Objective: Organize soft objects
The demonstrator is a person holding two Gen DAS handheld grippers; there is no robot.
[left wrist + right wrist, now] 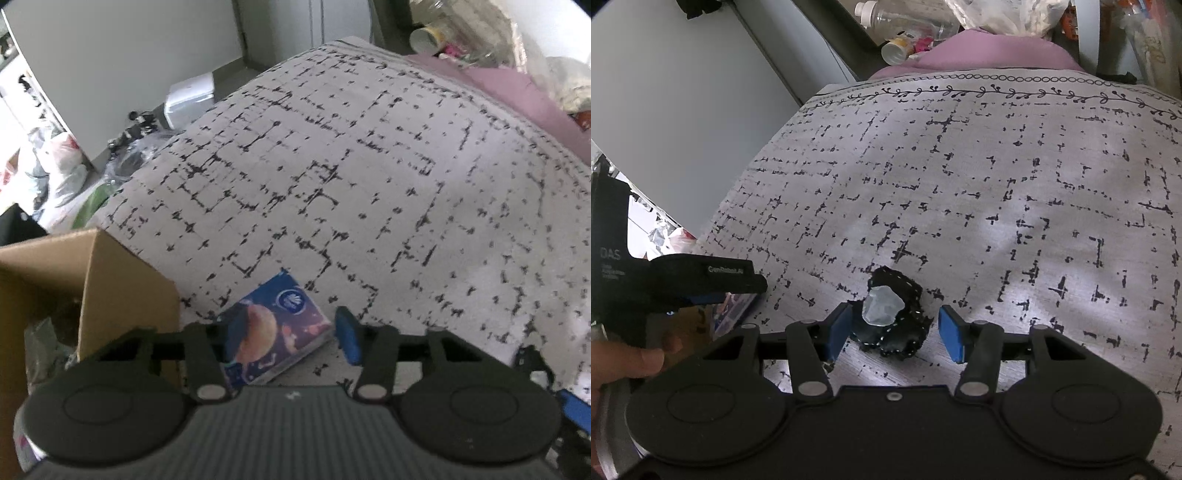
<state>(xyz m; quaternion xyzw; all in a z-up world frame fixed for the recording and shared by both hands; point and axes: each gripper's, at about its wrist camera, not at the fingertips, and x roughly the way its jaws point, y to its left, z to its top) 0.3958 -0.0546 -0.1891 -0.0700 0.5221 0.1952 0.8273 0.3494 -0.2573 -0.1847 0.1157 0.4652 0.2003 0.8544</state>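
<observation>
Surface: a grey black-flecked cloth (369, 177) is covering the table.
Room: a cardboard box (110, 295) is sitting at 8 o'clock, clutter at 12.
Left gripper (284, 339): jaws apart, straddling the tissue pack (275, 328).
Right gripper (894, 332): jaws apart around the black pouch (897, 325).

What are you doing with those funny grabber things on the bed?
A person is tidying soft things off a patterned blanket, holding a gripper in each hand. The left gripper is around a blue tissue pack, next to a cardboard box; one pad sits apart from the pack. The right gripper sits open around a small black fabric thing with a pale lump on it, not squeezing it yet.
</observation>
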